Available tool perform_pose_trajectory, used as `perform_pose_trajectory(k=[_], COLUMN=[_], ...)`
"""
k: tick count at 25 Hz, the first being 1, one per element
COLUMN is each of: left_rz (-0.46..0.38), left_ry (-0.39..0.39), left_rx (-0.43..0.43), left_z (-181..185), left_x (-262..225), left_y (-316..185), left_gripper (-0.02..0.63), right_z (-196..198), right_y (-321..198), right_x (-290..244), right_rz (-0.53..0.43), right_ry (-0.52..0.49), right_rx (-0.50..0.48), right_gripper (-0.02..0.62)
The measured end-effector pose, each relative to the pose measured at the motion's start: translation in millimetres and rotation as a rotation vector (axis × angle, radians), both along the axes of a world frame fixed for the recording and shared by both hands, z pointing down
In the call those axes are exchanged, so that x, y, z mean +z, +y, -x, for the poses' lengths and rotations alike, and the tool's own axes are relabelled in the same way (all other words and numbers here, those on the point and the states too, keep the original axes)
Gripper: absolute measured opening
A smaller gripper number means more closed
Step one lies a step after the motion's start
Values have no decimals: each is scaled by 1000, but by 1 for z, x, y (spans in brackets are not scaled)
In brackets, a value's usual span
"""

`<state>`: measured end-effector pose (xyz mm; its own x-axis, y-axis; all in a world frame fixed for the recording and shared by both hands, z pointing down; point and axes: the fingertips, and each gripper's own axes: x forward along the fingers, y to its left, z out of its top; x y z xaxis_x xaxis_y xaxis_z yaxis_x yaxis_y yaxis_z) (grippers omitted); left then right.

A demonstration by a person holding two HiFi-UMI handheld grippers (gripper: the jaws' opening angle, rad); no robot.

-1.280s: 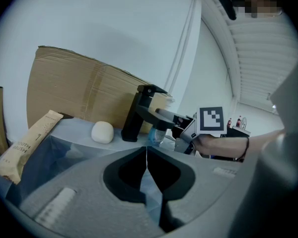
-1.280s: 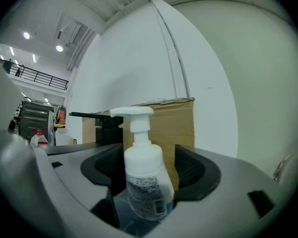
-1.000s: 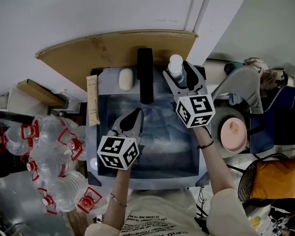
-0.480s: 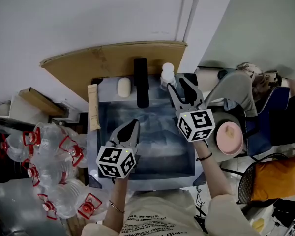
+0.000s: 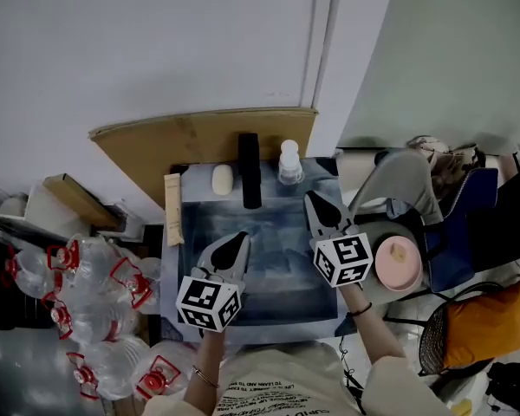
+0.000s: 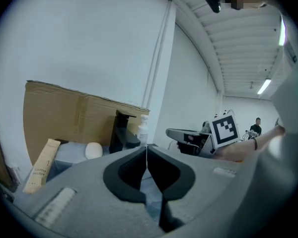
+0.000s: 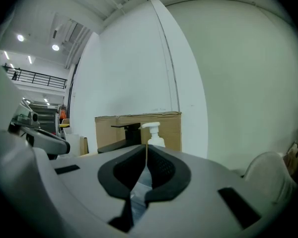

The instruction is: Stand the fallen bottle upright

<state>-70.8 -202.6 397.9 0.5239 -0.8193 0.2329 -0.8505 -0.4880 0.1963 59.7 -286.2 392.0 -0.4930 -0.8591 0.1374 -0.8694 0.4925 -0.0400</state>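
The white pump bottle [image 5: 289,163] stands upright on the back right corner of the sink [image 5: 175,258], right of the black faucet [image 5: 250,170]. It also shows upright past the jaw tips in the right gripper view [image 7: 151,133] and small in the left gripper view [image 6: 143,128]. My right gripper [image 5: 316,199] hangs over the sink's right side, a short way in front of the bottle and apart from it, jaws shut with nothing between them [image 7: 147,145]. My left gripper [image 5: 237,239] hovers over the basin's middle, shut and empty [image 6: 147,148].
A white soap bar [image 5: 222,179] lies left of the faucet, and a tan box [image 5: 173,209] lies along the sink's left rim. Cardboard [image 5: 199,141] leans on the wall behind. Several plastic bottles [image 5: 95,293] are heaped at the left; a pink bowl [image 5: 397,263] sits at the right.
The right gripper's jaws, open around the bottle a second ago, have shut and drawn back toward me, leaving the bottle standing. The left gripper also pulled back a little.
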Motion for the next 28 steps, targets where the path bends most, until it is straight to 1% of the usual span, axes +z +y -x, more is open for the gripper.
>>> perform_pose_trajectory(k=[8,11,15,21,28], left_rz=[-101,-129,-157,-193,-212], left_ry=[-7,-19,-28,-35,-34], left_rx=[23,35,31,-12,-79], left_z=[0,-1,4,23,50], left_x=[-32,-42,-50,-62,-70], left_y=[13,18,23,30,35], left_gripper=[25,25,25,25,25], right_z=[-1,-3,-6,-10,-19], right_y=[40,49,60,71,74], right_x=[-3,-8,-16,-33,-59], right_rz=[45,51,52,22,-29], right_ry=[-27,-42,-55,-72,-122], right_rx=[-48,-50,-49,-47,-22], right_gripper=[5,5,5,5,5])
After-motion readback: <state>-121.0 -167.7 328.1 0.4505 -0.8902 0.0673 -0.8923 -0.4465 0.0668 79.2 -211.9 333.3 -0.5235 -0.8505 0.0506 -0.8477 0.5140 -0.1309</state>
